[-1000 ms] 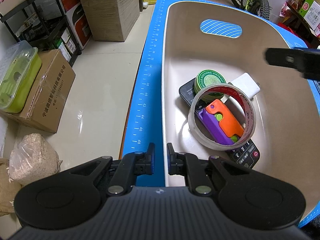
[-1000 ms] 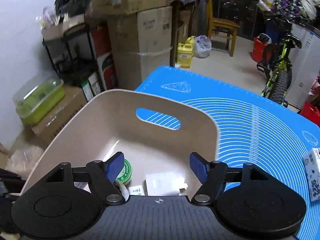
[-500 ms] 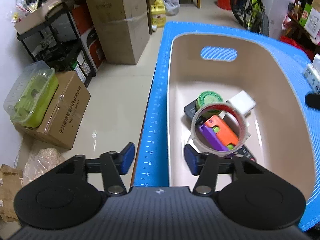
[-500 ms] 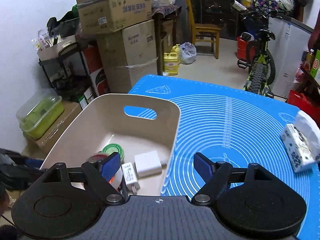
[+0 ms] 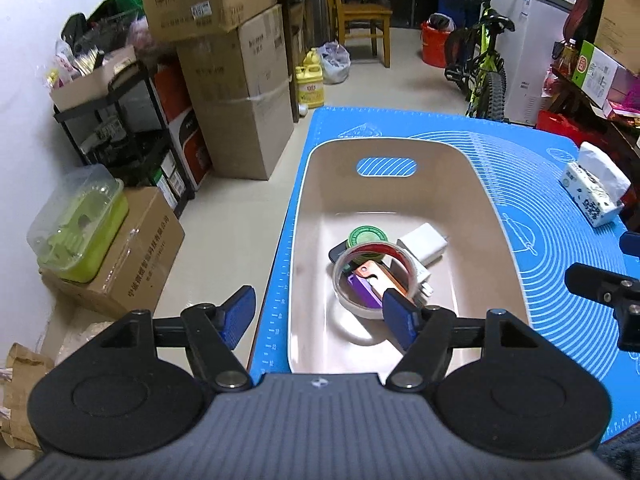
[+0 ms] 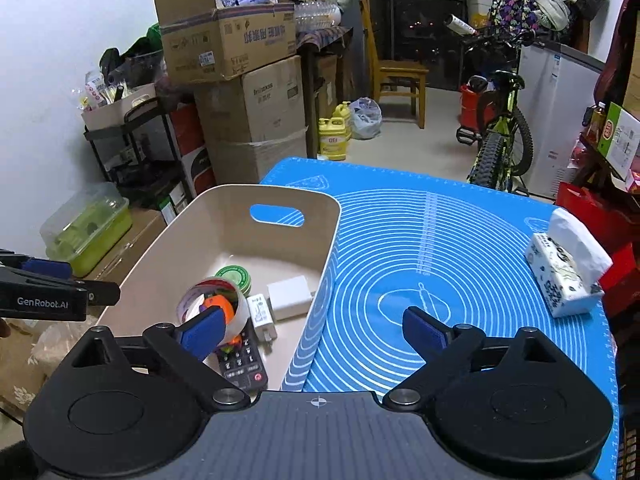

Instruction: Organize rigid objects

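Note:
A beige bin (image 5: 492, 216) (image 6: 160, 256) stands on the blue mat (image 6: 420, 264). In it lie a clear tape roll (image 5: 356, 304) (image 6: 240, 312), an orange and purple toy (image 5: 368, 280), a green round tin (image 5: 367, 236) (image 6: 234, 275), a white charger (image 5: 422, 242) (image 6: 289, 295), a smaller white plug (image 6: 260, 312) and a black remote (image 6: 242, 364). My left gripper (image 5: 318, 318) is open and empty, raised above the bin's near left edge. My right gripper (image 6: 314, 332) is open and empty, raised above the bin's near right wall.
A tissue pack (image 6: 564, 272) (image 5: 594, 188) lies at the mat's right edge. Beyond the table's left edge are cardboard boxes (image 5: 236, 92), a black shelf (image 5: 120, 132) and a green lidded container (image 5: 78, 228). A bicycle (image 6: 496, 136) and a chair (image 6: 394, 72) stand behind.
My left gripper went from shut to wide open and rose back from the bin. My right gripper also rose and drew back, opening wider. The bin's contents stayed put.

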{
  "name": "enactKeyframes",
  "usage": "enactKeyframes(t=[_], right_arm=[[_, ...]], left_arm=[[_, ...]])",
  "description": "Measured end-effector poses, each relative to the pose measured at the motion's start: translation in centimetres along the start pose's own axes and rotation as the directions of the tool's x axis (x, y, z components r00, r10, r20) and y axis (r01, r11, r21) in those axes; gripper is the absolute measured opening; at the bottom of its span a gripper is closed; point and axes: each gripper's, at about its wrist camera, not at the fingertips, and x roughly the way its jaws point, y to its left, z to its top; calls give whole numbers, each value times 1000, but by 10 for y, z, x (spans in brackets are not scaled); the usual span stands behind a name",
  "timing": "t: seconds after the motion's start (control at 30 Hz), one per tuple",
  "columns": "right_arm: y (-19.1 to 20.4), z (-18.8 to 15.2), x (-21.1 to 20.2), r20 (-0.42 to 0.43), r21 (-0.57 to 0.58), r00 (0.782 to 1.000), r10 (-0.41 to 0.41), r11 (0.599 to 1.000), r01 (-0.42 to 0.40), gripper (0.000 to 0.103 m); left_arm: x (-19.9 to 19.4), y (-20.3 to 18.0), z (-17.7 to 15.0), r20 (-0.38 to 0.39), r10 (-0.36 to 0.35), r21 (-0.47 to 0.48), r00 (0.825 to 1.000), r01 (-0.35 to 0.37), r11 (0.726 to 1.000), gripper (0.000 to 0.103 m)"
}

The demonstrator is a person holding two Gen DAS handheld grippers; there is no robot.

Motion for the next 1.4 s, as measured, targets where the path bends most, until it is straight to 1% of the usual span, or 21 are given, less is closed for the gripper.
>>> enactKeyframes(t=[0.13,0.3,0.73,0.93,1.13,1.4], right_arm=[[-2,-8,-26,22,11,1000,3,1000,-4,96],[-2,-21,-56,47,-5,999,-11,1000,11,96],[-9,-70,-108,81,19,996,-33,999,32,96],[-9,-91,-122,96,29,994,-46,999,43,96],[-11,-113,-125,82,56,995,-49,997,44,96],[-10,-138,-129,89,69,994,-62,996,56,96]], left_arm=[[-20,-8,-11,18,-6,1,1000,6,1000,71],[-42,-16,-26,44,-8,0,999,9,1000,71],[-82,-39,-65,110,4,-1,994,-4,1000,71],[-89,-50,-83,125,-2,10,992,1,1000,71],[-91,-60,-103,134,-14,11,991,13,1000,71],[-85,-69,-130,131,-11,37,991,6,999,71]])
